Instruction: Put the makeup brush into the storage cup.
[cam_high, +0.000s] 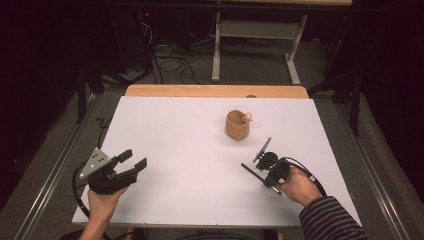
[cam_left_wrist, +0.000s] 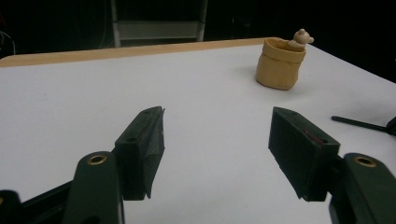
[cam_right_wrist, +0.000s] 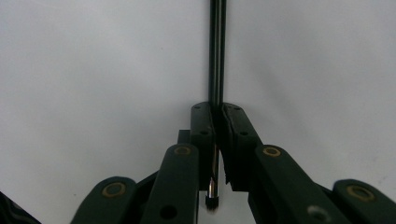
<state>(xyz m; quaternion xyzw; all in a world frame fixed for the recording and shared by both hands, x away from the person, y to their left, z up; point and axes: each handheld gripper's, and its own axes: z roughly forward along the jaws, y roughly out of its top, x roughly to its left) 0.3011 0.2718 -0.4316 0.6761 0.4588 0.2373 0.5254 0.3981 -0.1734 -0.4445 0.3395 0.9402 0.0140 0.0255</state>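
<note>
Pen (cam_high: 251, 173), a thin dark rod with a metallic sheen, is clamped in the right gripper (cam_high: 263, 176) near the front right part of the white table (cam_high: 175, 135), its free end pointing toward the middle of the sheet. In the right gripper view the rod (cam_right_wrist: 217, 51) runs straight up out of the two black jaws, which are pressed flat against it with no gap left, its short tail (cam_right_wrist: 213, 198) sticking out behind the pads. So the grasp looks made, and the lift or carry seems to be the step now in hand. A tan, pot-like holder (cam_high: 237, 125) stands toward the far edge of the table, right of centre, with a small pale figure (cam_high: 247, 117) perched at its rim; it sits well apart from the pen, farther back. The left gripper (cam_high: 133, 162) rests near the front left corner with its jaws spread wide and nothing between them; its own view looks across bare table toward the holder (cam_left_wrist: 279, 65). Judging by the layout, the next move likely calls for raising the pen clear of the table, tipping it toward upright, and carrying it back over the holder's mouth without knocking the figure. Since the holder looks soft-walled and light, the idle left gripper could steady it.
</note>
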